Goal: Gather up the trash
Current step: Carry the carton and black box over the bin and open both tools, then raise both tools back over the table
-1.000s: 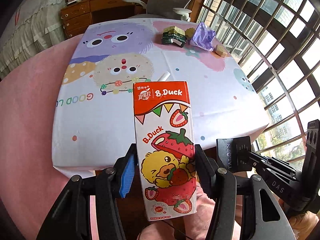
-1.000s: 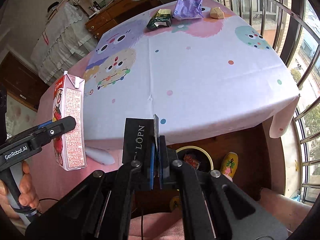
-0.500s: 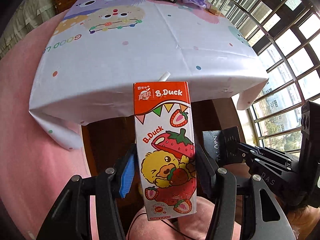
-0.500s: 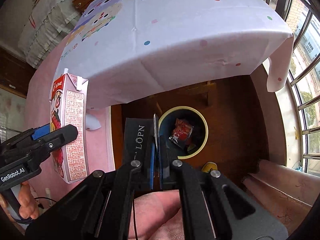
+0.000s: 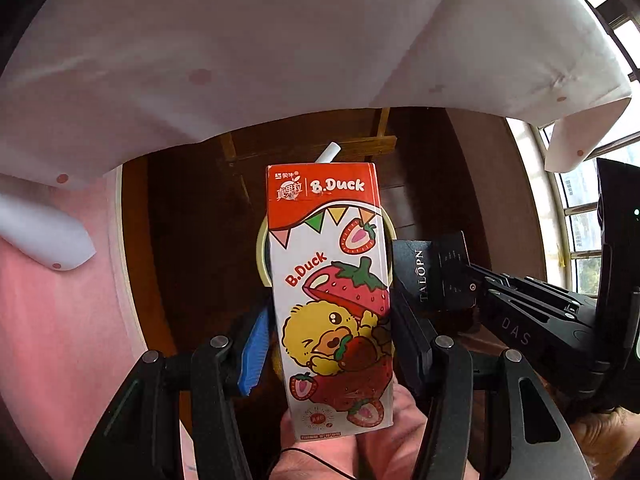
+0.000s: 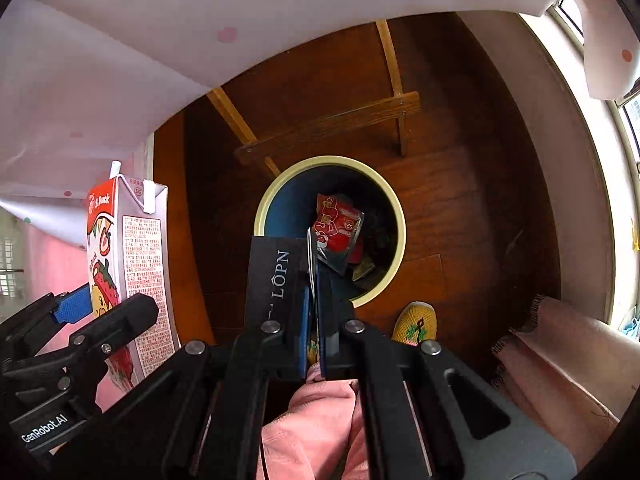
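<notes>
Milk carton (image 5: 330, 292) clamped upright between left fingers (image 5: 252, 344).

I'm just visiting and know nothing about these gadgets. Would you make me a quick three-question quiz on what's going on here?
1. True or false: the left gripper is shut on the B.Duck strawberry milk carton.
2. What does the right gripper pinch?
A. a banana peel
B. a flat black packet printed with letters
C. a spoon
3. Fill in: below both grippers, on the wooden floor, stands a round ____ with a red snack wrapper inside.

Key: 1 true; 2 B; 3 trash bin.
</notes>
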`<act>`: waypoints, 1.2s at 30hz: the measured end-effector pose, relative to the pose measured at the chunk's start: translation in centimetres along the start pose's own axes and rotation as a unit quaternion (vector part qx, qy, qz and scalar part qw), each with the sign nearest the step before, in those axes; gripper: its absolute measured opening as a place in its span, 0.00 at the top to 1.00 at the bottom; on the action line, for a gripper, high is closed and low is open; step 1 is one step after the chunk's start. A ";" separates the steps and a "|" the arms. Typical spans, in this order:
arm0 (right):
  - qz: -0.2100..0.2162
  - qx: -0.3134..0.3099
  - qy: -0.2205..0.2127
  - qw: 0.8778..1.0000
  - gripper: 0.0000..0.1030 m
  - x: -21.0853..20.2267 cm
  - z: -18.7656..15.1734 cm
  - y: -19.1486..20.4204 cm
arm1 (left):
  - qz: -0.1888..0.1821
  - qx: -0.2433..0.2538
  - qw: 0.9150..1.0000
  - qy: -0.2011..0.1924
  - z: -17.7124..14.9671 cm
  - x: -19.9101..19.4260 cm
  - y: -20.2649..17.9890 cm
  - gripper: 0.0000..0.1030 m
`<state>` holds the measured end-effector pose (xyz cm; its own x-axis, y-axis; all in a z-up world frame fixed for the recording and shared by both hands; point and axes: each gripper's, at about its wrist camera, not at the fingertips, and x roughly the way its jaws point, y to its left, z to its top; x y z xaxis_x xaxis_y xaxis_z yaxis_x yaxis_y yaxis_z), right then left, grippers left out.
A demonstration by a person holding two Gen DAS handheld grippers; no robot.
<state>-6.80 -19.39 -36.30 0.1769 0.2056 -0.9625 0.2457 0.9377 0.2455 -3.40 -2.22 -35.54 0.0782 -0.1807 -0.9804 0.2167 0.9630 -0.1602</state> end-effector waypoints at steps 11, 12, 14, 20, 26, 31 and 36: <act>0.011 -0.009 0.039 0.999 0.45 10.5 2.7 -2.8 | 0.012 -0.029 0.999 0.022 0.4 9.0 2.0 0.13; 0.013 -0.011 0.038 0.999 0.36 10.7 2.6 -2.8 | 0.017 -0.031 0.999 0.019 0.7 9.0 2.2 0.12; 0.020 -0.014 0.039 0.999 0.36 11.0 2.6 -2.8 | 0.026 -0.036 0.999 0.018 0.9 9.1 2.8 0.12; 0.021 -0.026 0.033 0.999 0.36 10.1 2.6 -2.4 | 0.036 -0.064 0.997 -0.002 2.7 7.8 3.9 0.12; 0.030 -0.029 0.016 0.999 0.36 6.9 2.9 -1.3 | 0.039 -0.087 0.995 -0.026 3.6 4.6 4.3 0.12; 0.037 -0.028 -0.011 0.999 0.36 1.8 3.0 0.2 | 0.039 -0.085 0.994 -0.055 3.9 -1.2 3.8 0.12; 0.053 -0.024 -0.049 0.997 0.36 -5.2 2.7 2.0 | 0.036 -0.078 0.992 -0.089 4.4 -8.9 3.1 0.12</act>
<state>-4.66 -19.33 -30.53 0.2925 0.2784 -0.9148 0.1750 0.9249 0.3374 0.85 1.53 -26.84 0.2625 -0.1301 -0.9561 0.0530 0.9913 -0.1203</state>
